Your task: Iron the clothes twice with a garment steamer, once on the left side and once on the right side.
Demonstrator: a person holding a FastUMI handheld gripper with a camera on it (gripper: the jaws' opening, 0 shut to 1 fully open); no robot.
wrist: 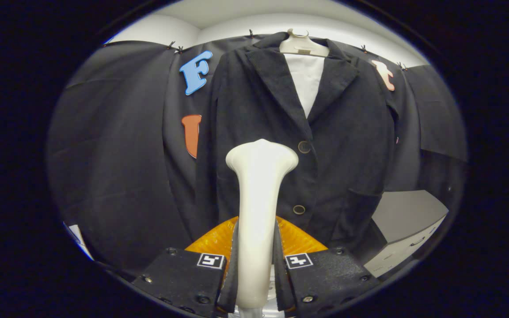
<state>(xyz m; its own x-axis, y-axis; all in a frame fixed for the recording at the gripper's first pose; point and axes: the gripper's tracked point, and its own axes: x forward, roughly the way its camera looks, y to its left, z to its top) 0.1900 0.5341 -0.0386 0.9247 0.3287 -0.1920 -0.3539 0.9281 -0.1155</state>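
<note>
The steamer [259, 212] stands upright, clamped between both fingers of the gripper [256, 269], its flared head level with the jacket's [254, 132] upper button [304, 147]. The dark jacket hangs on a pale hanger [303, 44] over a white shirt [305, 79]. A grey cabinet [407, 229] stands beside the jacket's hem. No writing is legible.

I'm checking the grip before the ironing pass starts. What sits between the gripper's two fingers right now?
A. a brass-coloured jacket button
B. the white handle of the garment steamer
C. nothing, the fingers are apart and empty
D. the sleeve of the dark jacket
B: the gripper has both fingers pressed on the white garment steamer handle, whose flared head rises in front of the dark buttoned jacket on its white hanger.
</note>
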